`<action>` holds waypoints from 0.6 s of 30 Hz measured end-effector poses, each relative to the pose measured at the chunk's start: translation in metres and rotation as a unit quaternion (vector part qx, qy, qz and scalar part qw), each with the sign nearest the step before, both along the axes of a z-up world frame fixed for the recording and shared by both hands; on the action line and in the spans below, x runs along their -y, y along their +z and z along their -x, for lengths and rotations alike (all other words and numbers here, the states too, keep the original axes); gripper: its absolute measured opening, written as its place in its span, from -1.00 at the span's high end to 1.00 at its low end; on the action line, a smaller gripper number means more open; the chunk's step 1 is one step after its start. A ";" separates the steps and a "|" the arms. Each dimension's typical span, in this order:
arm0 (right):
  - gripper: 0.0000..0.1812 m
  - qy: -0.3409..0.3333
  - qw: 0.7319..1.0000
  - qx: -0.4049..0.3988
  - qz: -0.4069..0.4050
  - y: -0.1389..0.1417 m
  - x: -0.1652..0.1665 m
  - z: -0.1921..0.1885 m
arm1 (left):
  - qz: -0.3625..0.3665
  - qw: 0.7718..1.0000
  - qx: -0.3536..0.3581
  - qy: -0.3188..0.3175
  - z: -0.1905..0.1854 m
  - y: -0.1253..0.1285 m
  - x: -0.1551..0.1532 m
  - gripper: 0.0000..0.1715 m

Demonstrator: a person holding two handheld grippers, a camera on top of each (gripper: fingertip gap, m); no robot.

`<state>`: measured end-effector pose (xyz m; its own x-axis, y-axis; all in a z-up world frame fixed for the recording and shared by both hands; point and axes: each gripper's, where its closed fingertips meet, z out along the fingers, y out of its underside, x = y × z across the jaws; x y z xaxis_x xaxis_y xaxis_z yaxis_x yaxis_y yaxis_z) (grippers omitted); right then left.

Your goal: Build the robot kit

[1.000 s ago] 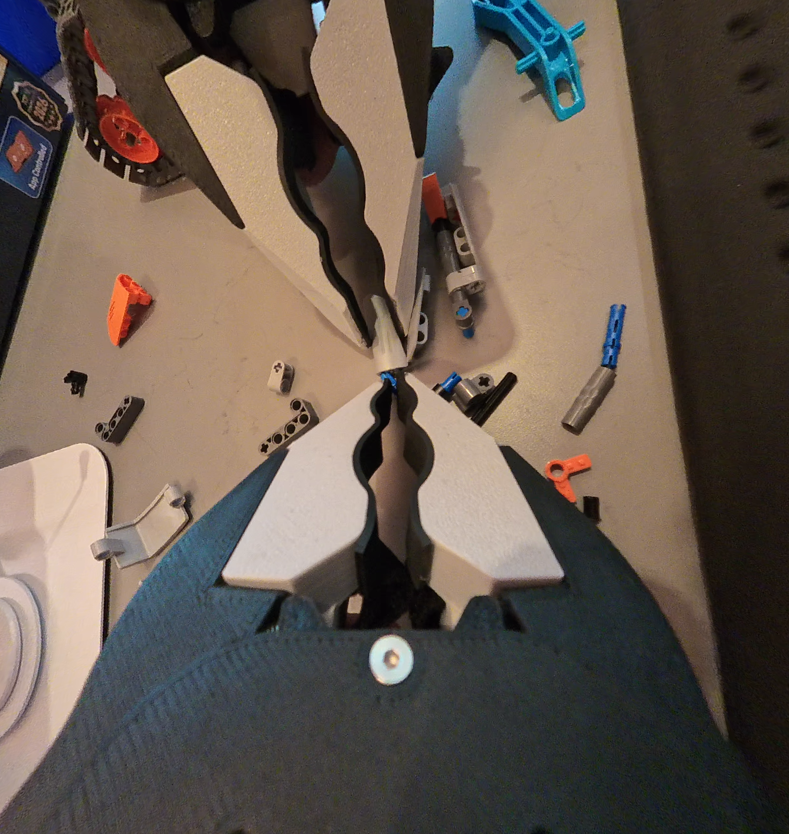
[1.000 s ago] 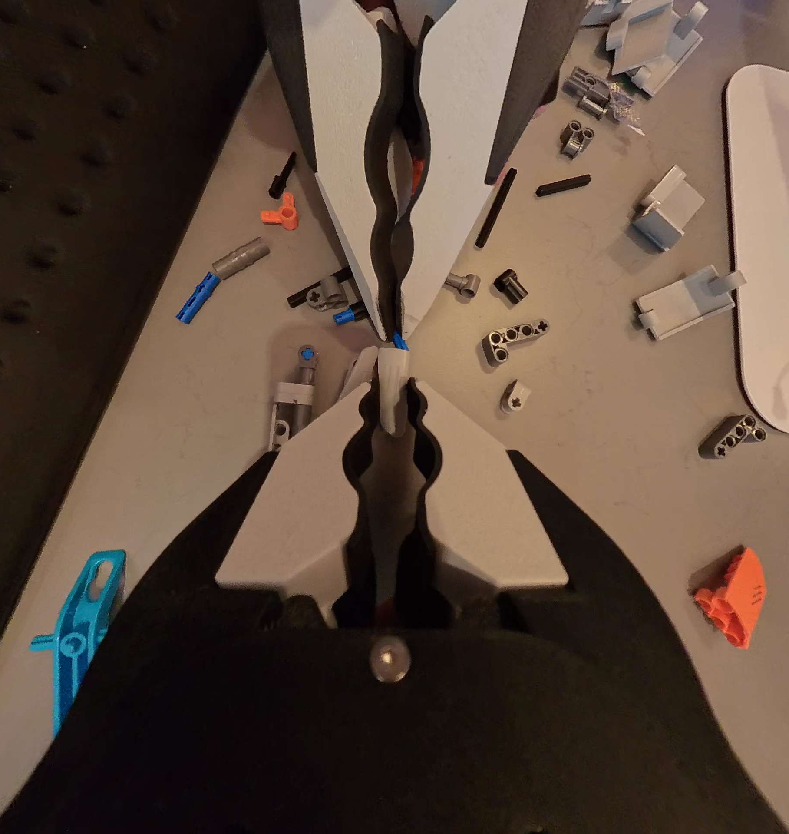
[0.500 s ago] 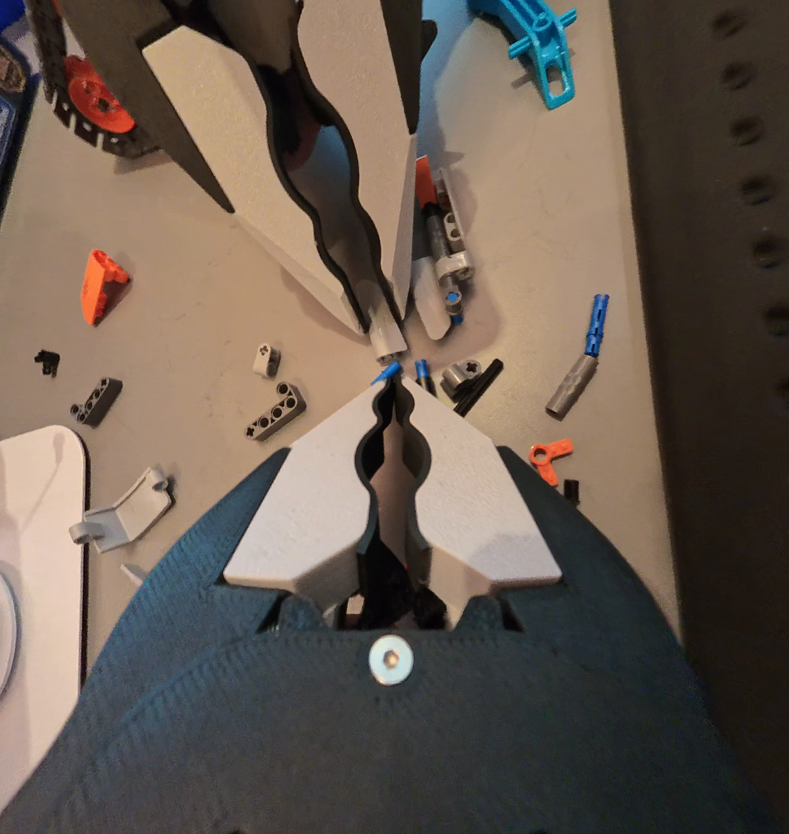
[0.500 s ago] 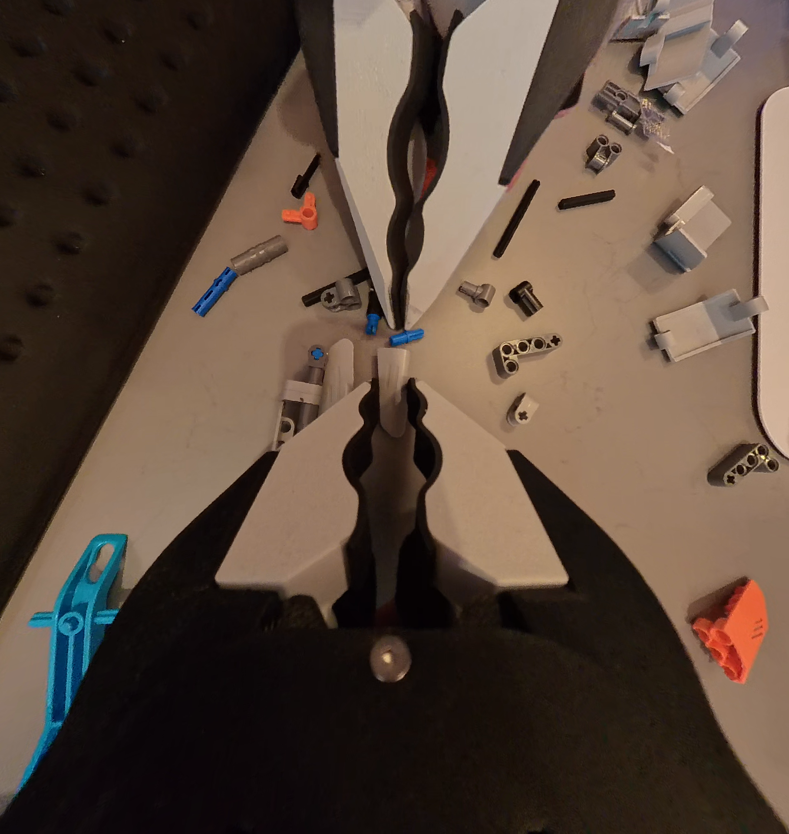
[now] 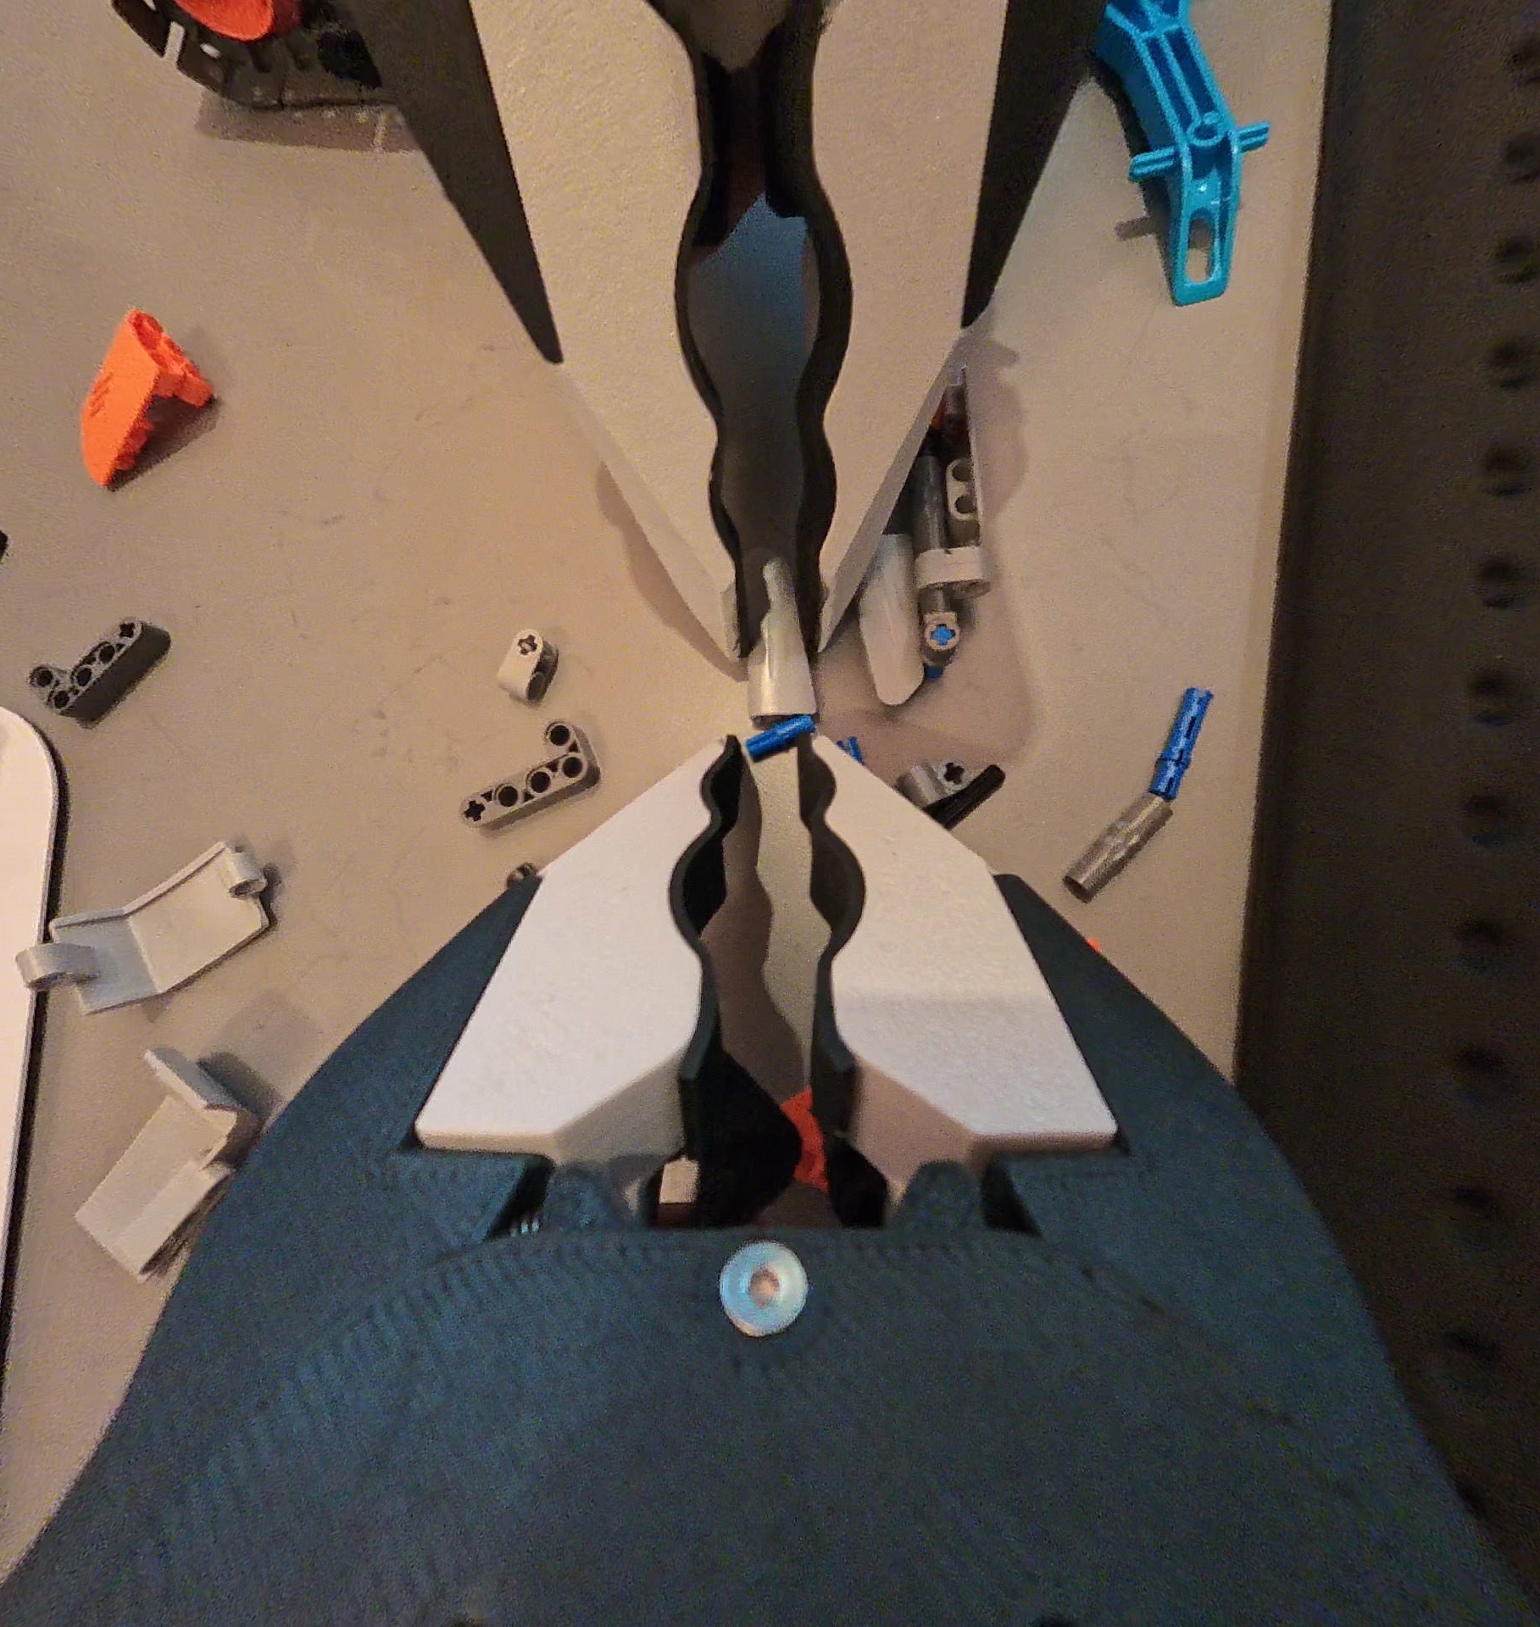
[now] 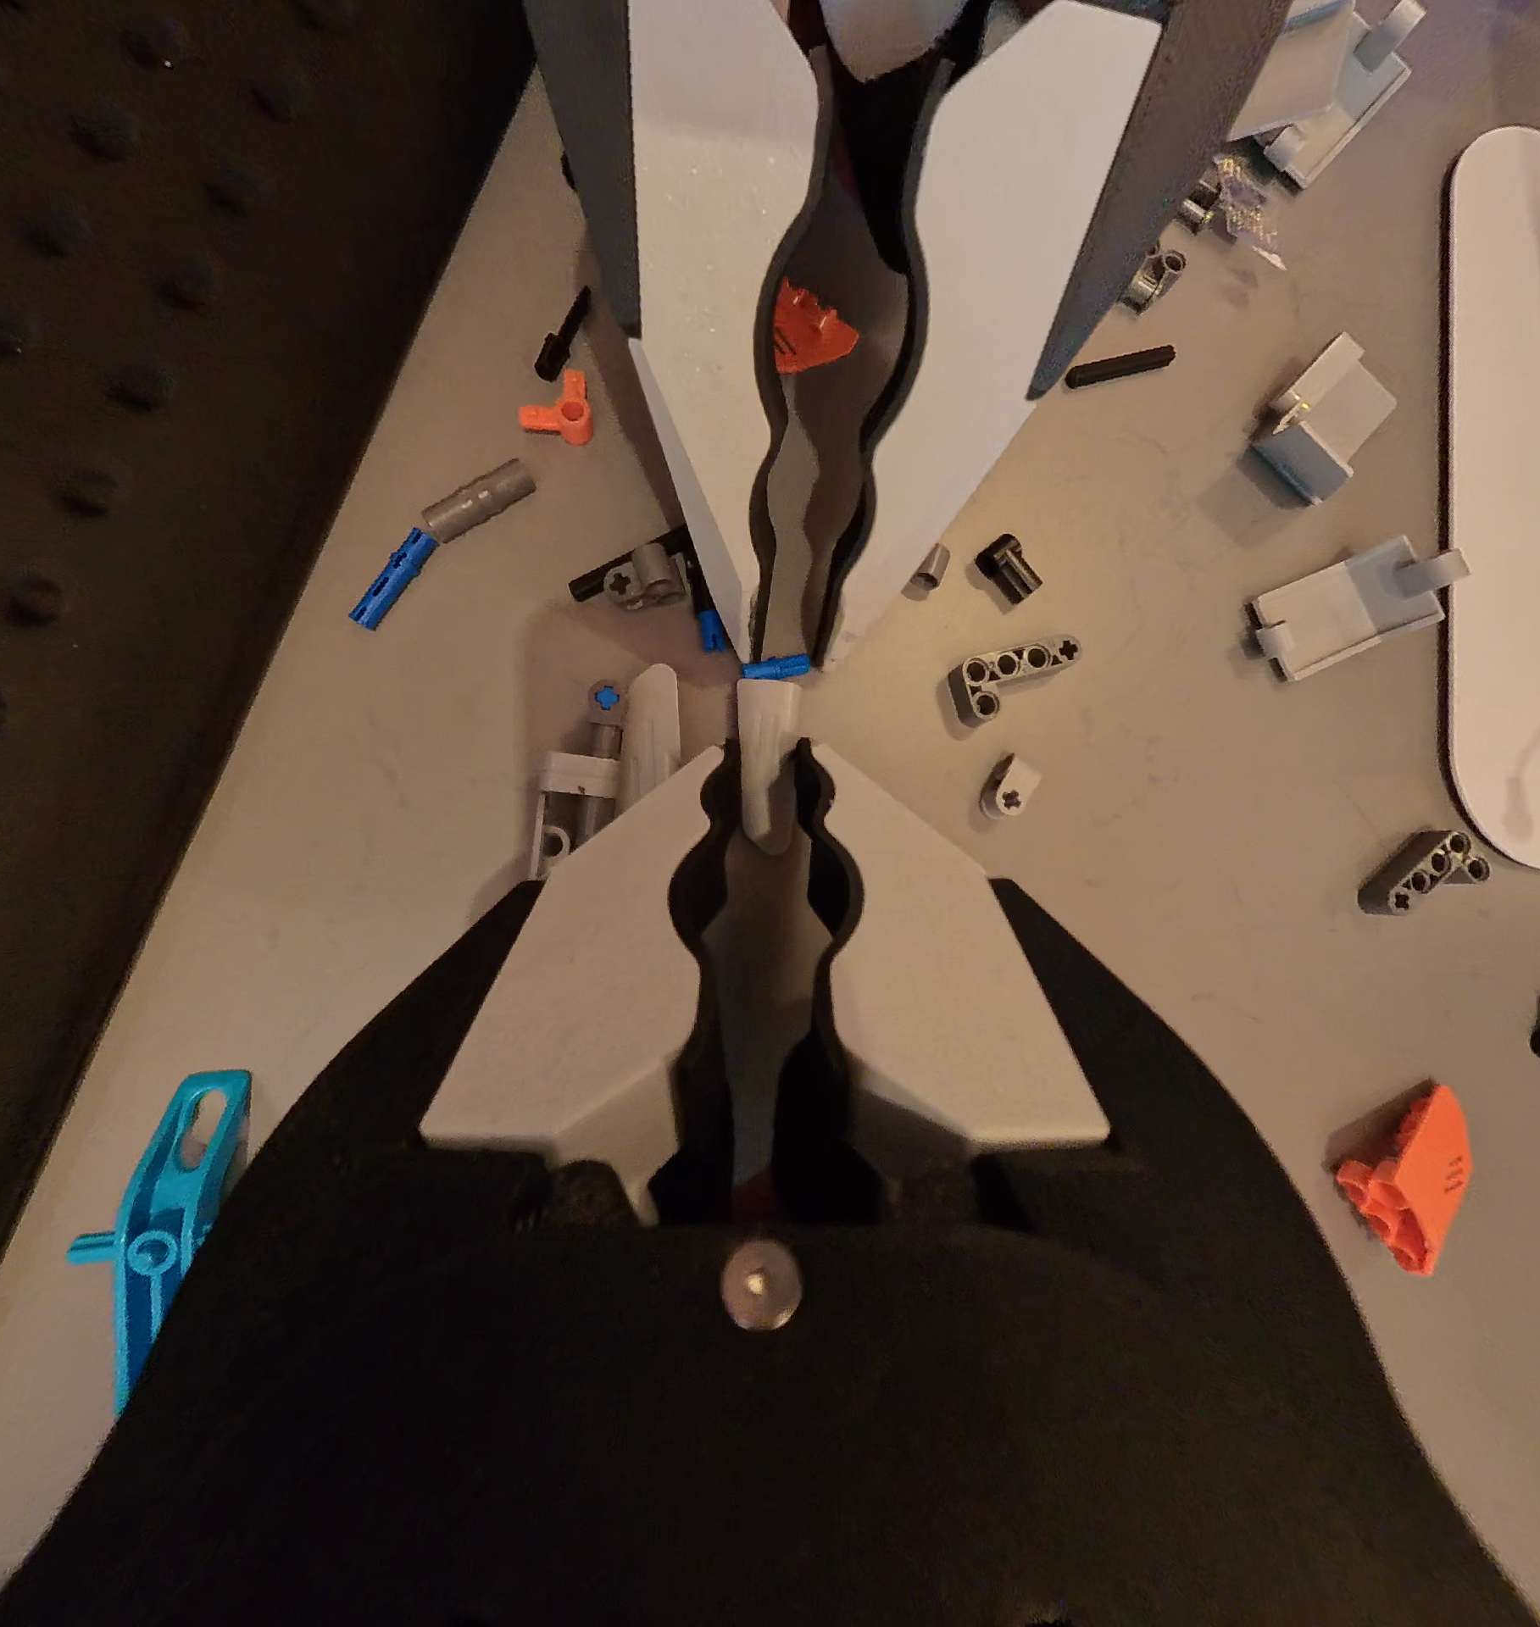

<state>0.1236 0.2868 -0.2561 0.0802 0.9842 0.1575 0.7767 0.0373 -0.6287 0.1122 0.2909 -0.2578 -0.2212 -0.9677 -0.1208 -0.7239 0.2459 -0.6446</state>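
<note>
My right gripper (image 6: 766, 748) is shut on a small light grey piece (image 6: 762, 748) that sticks out past its tips. It also shows in the left wrist view (image 5: 779, 678), held by the right gripper (image 5: 779, 643) coming from the top. My left gripper (image 5: 773, 748) faces it tip to tip, jaws a narrow gap apart. A short blue pin (image 5: 779, 735) lies crosswise right at the left fingertips, between the two grippers. It also shows in the right wrist view (image 6: 775, 667). I cannot tell whether the tips touch it.
Loose parts lie on the grey table: an orange wedge (image 5: 141, 396), a grey L-beam (image 5: 533, 779), grey panels (image 5: 158, 933), a turquoise arm (image 5: 1189, 150), and a blue pin in a grey sleeve (image 5: 1136, 810). A white tray (image 5: 0, 968) is at the left, a dark mat (image 5: 1435, 792) at the right.
The two grippers have drawn apart. The blue pin left the grey piece's end and turned crosswise at the left tips. The left jaws have opened a little.
</note>
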 end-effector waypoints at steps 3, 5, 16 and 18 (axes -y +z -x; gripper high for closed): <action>0.90 -0.004 1.000 0.000 0.000 0.000 0.000 0.000 | 0.006 1.000 0.003 0.012 0.001 0.000 -0.005 0.81; 0.90 -0.009 1.000 -0.001 0.002 0.000 0.000 0.001 | -0.010 1.000 -0.006 0.016 0.006 0.001 -0.006 0.81; 0.90 -0.020 1.000 -0.007 0.004 0.000 0.001 0.011 | 0.013 1.000 -0.008 0.005 0.008 0.000 0.000 0.82; 0.90 -0.022 1.000 -0.008 0.004 0.000 0.000 0.010 | 0.016 1.000 -0.007 0.006 0.008 0.000 0.001 0.84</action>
<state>0.1140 0.2863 -0.2558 0.1257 0.9811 0.1473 0.7679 -0.0022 -0.6406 0.1040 0.2895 -0.2582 -0.2120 -0.9734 -0.0866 -0.7358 0.2174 -0.6414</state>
